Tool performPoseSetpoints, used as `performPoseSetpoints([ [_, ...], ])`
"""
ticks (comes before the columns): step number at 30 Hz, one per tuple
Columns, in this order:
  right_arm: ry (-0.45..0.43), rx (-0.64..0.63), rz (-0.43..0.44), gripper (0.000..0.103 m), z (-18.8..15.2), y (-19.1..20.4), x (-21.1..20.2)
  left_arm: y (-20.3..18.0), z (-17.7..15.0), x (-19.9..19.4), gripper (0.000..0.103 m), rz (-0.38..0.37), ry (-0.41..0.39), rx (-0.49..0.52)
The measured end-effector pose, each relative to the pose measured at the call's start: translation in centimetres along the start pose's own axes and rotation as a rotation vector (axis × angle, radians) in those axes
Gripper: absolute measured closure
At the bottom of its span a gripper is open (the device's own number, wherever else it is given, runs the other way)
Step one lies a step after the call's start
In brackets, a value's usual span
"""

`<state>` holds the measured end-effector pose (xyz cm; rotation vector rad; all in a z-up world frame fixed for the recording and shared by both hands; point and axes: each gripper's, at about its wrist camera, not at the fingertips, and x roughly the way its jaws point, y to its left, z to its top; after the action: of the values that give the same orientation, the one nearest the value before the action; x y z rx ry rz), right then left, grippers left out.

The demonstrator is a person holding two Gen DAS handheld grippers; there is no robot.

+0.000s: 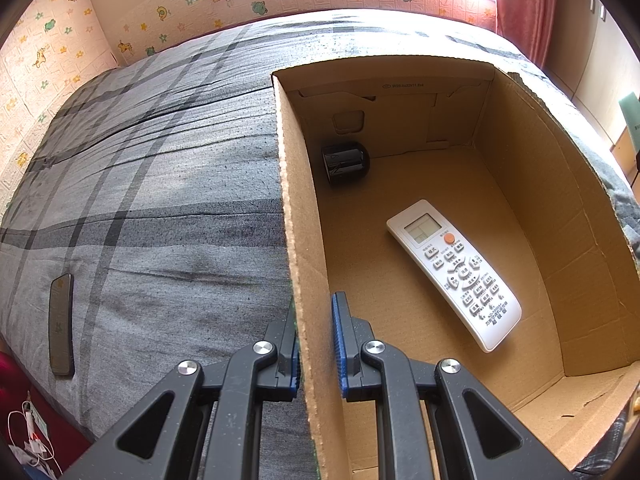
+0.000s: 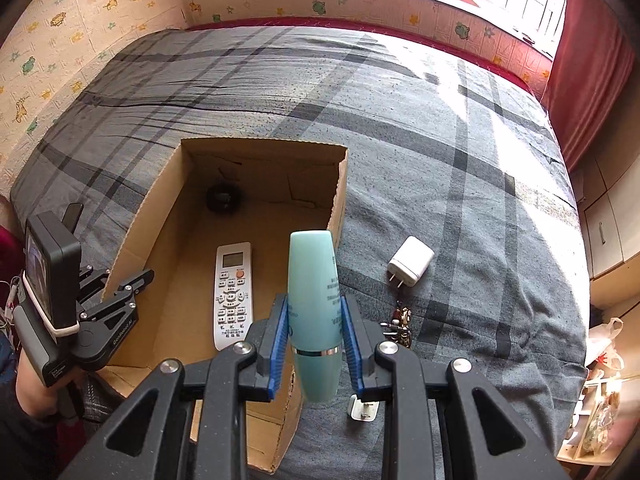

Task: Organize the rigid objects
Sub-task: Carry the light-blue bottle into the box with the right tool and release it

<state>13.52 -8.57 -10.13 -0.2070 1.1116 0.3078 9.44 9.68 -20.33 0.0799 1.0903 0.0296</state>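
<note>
Turquoise plastic, a smooth tapered tube with a silver band, is pinched between the blue-padded fingers of the right gripper, its wider end raised above the near right wall of the open brown cardboard box. The tube's cap end is partly covered by the black linkage. The left gripper is closed on the box's left wall, one finger inside and one outside. On the box floor a white remote control with an orange button is seen lying flat, and a small black rounded object rests in the far corner; what it is cannot be made out. On the grey plaid bed cover, right of the box, a white plug adapter lies free, with a cluster of keys nearer and half hidden; another white plug is mostly covered by the fingers. A dark flat phone-like slab lies left of the box. Open bedding is left beyond and to the right.
</note>
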Motion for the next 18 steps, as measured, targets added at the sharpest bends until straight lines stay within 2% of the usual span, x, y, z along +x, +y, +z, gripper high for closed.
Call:
performPoseSetpoints([
  [7, 0.001, -0.035, 0.026, 0.076, 1.9, 2.3, 1.6, 0.0, 0.0, 0.0, 0.089, -0.001, -0.001, 0.0],
  [18, 0.07, -0.06, 0.026, 0.076, 4.0, 4.6, 6.5, 0.2, 0.0, -0.1, 0.089, -0.007, 0.001, -0.003],
])
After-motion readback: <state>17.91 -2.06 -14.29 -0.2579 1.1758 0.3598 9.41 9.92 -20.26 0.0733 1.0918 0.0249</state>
